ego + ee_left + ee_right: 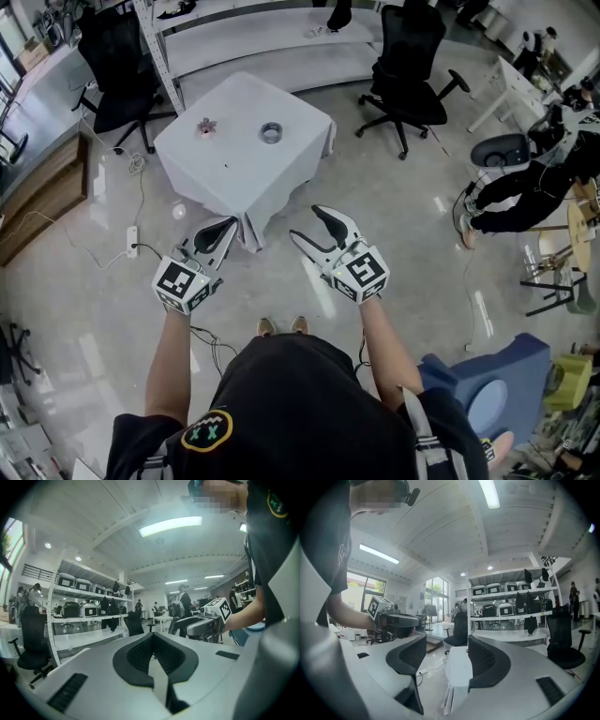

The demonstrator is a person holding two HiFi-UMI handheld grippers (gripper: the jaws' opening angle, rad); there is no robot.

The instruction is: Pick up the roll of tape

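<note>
Head view: roll of tape [271,132] sits on white tabletop [234,178] at 12 o'clock, well apart from both tools. Left tool [223,227] is clenched, empty; right tool [306,222] is released w/ nothing between jaws (tabletop shows thru the gap).

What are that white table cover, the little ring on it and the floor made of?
The table cover looks like matte white fabric: it hangs in soft folds at the corner. The roll of tape is greyish with a slight sheen, perhaps plastic tape; it is too small to be sure. The floor seems polished stone or tile, judging by the reflected lights.
</note>
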